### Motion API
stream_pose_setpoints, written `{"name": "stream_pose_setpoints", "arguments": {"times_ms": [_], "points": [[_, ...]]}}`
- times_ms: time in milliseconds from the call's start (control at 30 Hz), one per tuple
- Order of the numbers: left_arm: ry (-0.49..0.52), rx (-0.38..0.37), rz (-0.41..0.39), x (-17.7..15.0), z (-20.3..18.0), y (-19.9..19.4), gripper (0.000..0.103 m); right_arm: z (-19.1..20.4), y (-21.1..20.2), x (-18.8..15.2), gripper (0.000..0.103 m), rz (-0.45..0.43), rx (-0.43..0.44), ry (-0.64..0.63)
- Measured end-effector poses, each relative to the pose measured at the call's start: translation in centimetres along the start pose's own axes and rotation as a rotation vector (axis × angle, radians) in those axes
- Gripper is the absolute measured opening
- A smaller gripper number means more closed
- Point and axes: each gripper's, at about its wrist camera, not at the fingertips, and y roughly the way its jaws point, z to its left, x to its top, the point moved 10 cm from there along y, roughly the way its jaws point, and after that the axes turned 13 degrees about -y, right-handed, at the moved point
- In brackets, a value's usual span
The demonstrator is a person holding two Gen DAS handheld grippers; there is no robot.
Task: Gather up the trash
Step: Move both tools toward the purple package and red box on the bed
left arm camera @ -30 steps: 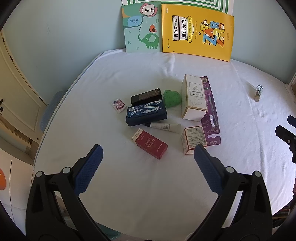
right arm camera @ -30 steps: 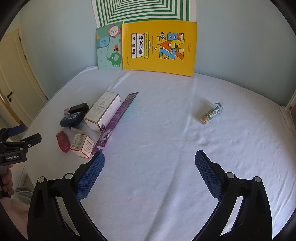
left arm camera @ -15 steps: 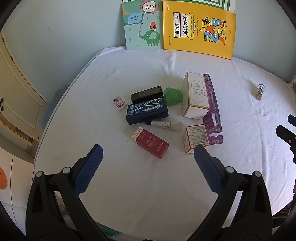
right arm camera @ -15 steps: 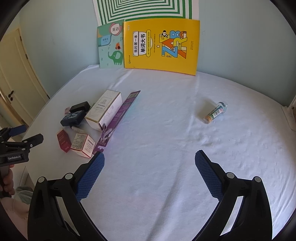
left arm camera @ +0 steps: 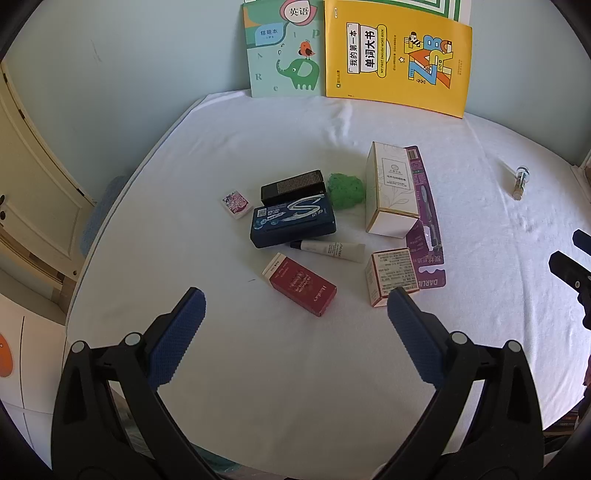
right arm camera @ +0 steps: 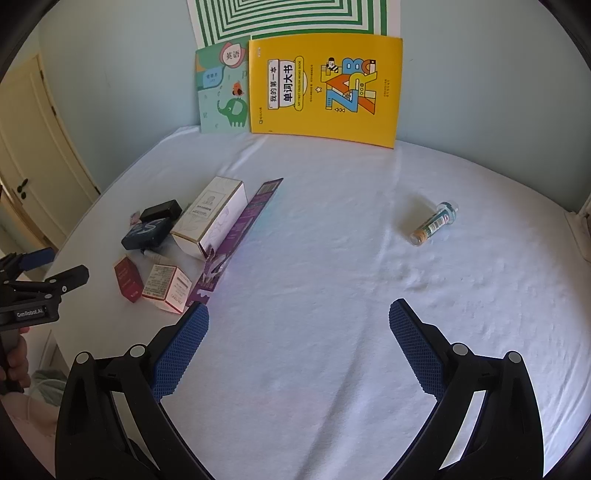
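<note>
Clustered mid-table on the white cloth [left arm camera: 280, 369]: nine pieces of trash, plus one stray. Counted in the left wrist view: one red box [left arm camera: 300, 284] lying flat nearest the left gripper [left arm camera: 295, 308]; one small red-and-white carton [left arm camera: 391, 276] just beside it; one white tube [left arm camera: 330, 250] between them and one dark blue box [left arm camera: 293, 220]; one black box [left arm camera: 293, 187] touching the blue one behind; one small pink-printed sachet [left arm camera: 235, 201] off to the side; one green crumpled wad [left arm camera: 346, 191]; one tall white carton [left arm camera: 391, 190] lying partly on one purple card pack [left arm camera: 424, 218]. Well apart, toward the far right: one small vial [right arm camera: 434, 223] on its side, label print too small to read.

Partly hidden in the right wrist view: tube and sachet mostly tucked behind the blue box, green wad not seen at all. Purple pack half covered by the white carton; lettering only partly legible.

Left gripper with fingers spread wide, holding nothing, hovering above bare cloth short of the red box. Right gripper [right arm camera: 297, 308] likewise wide apart and empty, over open cloth between cluster and vial. Only a sliver of each tool seen from the other camera, at the frame edge, with part of a hand [right arm camera: 16, 363] on the left handle.

Behind, leaning on the wall: two books, one yellow book [right arm camera: 325, 86] and one teal book [right arm camera: 223, 90], under one green-striped poster [right arm camera: 291, 18], cut off at the top. Nothing lying between either gripper and the clutter.
</note>
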Motion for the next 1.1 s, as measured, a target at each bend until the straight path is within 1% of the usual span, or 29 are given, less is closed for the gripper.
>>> {"name": "stream_pose_setpoints", "arguments": {"times_ms": [500, 1100], "points": [[-0.005, -0.003, 0.011, -0.2, -0.1, 0.3, 0.097, 0.5, 0.3, -0.1, 0.097, 0.009, 0.015, -0.004], [-0.024, -0.01, 0.048, 0.0, 0.5, 1.2, 0.096, 1.3, 1.3, 0.7, 0.097, 0.023, 0.049, -0.034]]}}
